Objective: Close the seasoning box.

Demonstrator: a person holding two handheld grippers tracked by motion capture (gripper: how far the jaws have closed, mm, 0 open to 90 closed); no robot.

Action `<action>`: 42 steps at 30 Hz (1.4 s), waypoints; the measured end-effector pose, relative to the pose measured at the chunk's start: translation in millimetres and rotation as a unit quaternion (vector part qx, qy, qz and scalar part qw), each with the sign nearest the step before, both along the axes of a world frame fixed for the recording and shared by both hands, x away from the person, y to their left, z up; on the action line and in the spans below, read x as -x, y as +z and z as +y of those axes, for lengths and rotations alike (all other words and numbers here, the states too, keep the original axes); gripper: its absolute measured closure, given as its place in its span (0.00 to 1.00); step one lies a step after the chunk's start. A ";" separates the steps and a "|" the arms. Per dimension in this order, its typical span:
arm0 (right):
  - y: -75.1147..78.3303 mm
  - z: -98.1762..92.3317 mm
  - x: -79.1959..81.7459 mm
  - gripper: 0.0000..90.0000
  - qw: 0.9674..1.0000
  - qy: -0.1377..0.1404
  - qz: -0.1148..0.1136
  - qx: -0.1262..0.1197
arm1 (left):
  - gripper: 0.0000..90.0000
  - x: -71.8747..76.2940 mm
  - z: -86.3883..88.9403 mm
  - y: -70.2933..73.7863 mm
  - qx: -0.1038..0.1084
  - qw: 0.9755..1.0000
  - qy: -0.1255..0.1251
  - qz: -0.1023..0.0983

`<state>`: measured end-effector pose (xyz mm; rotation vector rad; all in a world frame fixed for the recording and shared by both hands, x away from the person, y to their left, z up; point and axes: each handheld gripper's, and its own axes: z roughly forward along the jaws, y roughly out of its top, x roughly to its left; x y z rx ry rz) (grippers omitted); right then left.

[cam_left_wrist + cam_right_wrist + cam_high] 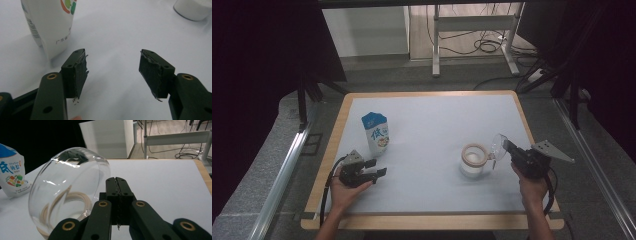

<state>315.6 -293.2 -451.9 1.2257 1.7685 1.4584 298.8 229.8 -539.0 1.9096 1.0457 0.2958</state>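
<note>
Black jaws fill the bottom of the right gripper view: the right gripper (pixel 117 181) is pressed together, pinching the rim of a clear glass lid (pixel 67 187) that stands tilted just left of the jaws. Through the glass the wooden rim of the white jar (pixel 75 197) shows below and beyond it. In the high view the white-topped table (pixel 432 190) carries everything; the milk carton (pixel 376 131) stands upright at its left, the jar (pixel 474 160) sits right of centre, and the lid (pixel 498 145) is held in the air just beside the jar's upper right edge, apart from the opening.

My reading is that the jar has been uncapped and the lid is being carried clear, so pouring from the carton looks like the work ahead. The next move calls for setting the lid down on bare table to the right, away from the jar, without tipping it off the thin pinch.

The left gripper (pixel 379 169) rests low at the table's near left, held in the person's left hand (pixel 344 192), its jaws spread and holding nothing. In the left gripper view the carton (pixel 50 25) stands ahead and to the left of the open jaws, close but not between them; the gripper would need to swing left and advance to straddle it.
</note>
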 end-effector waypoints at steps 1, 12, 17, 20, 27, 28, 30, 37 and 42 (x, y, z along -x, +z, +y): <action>0.4 0.2 0.7 1.00 1.000 0.002 -0.001 0.002 | 0.43 0.1 -0.7 -1.2 -0.003 1.000 -0.001 0.002; 2.3 5.9 3.4 1.00 1.000 0.004 -0.005 0.003 | 0.43 1.4 -2.8 -3.7 -0.004 1.000 -0.007 0.004; 1.8 6.9 3.4 1.00 1.000 0.008 -0.005 0.005 | 0.42 1.7 -3.8 -4.6 -0.006 1.000 -0.008 0.006; 1.5 8.3 3.4 1.00 1.000 0.009 -0.005 0.006 | 0.42 1.8 -4.1 -5.0 -0.007 1.000 -0.009 0.007; 1.9 12.7 4.0 1.00 1.000 0.016 -0.007 0.010 | 0.43 2.8 -5.2 -6.8 -0.011 1.000 -0.010 0.009; 1.8 15.1 3.9 1.00 1.000 0.019 -0.006 0.011 | 0.42 2.8 -5.2 -6.8 -0.011 1.000 -0.010 0.009; 1.5 17.4 3.5 1.00 1.000 0.023 -0.006 0.014 | 0.42 2.6 -5.7 -7.2 -0.011 1.000 -0.010 0.009; -6.5 50.5 -2.1 1.00 0.995 0.082 0.005 0.049 | 0.42 2.7 -7.4 -7.5 -0.014 1.000 -0.012 0.010; -8.5 60.7 -1.7 1.00 0.993 0.104 0.008 0.055 | 0.42 3.4 -7.1 -7.3 -0.014 1.000 -0.011 0.009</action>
